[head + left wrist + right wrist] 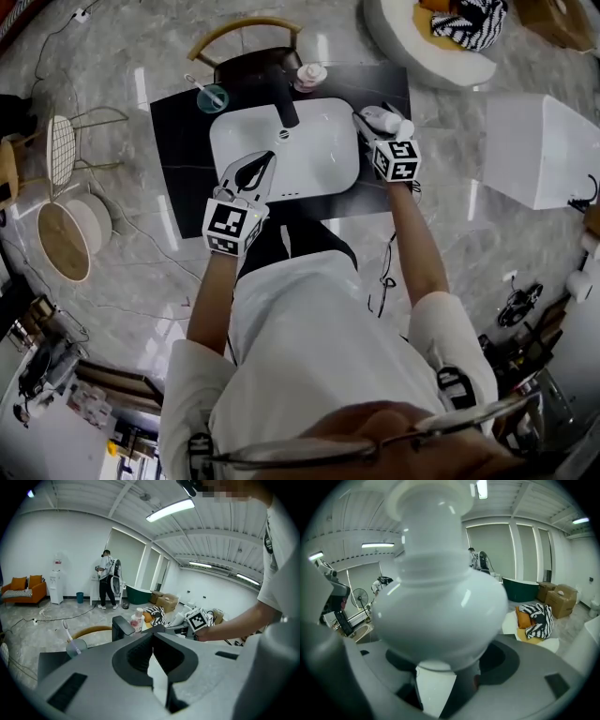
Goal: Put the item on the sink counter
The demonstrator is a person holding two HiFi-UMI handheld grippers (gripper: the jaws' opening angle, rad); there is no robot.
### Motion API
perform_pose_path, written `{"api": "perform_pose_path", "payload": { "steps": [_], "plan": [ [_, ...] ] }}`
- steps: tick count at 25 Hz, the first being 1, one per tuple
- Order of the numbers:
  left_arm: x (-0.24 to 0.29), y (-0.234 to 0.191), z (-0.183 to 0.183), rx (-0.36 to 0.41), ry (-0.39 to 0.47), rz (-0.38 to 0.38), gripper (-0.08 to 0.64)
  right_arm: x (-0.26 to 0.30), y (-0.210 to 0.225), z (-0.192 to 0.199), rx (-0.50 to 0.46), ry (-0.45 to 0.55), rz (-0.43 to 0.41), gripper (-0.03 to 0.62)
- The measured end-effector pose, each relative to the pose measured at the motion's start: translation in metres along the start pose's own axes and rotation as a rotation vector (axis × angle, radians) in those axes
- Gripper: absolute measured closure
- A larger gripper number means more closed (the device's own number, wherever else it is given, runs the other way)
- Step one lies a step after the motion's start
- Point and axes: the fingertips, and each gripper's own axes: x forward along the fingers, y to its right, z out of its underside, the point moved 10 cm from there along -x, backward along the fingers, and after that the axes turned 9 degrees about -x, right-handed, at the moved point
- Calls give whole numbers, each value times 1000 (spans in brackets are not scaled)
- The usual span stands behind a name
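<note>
The right gripper [373,127] is clamped on a rounded white glossy bottle [440,597]. Its jaws pinch the narrow part below the bulging body, so the load sits high and could swing or slip. In the head view that bottle [386,118] hangs at about 2 o'clock of the white oval basin [319,155], right over the seam between the basin rim and the black stone sink counter [183,159]. Whether it touches anything yet I cannot tell. To finish cleanly, I would carry it a little further toward 3 o'clock so the base lands wholly on the dark slab rather than on the sloping rim. Then turn it upright, lower it until the base bears flat, and only then let the jaws part. The strip of counter there looks narrow, so keep the base away from the outer edge. The left gripper [152,634] has its jaws pressed together on nothing and sits at 7 o'clock of the basin, well apart. The black faucet [281,94] at 12 o'clock is no obstacle.
</note>
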Motion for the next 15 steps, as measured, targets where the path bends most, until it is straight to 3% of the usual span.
{"api": "perform_pose_path", "payload": {
  "steps": [15],
  "plan": [
    [36,-8,14,17,-35,10,555,63,32,41,-25,-73,61,235]
  ]
}}
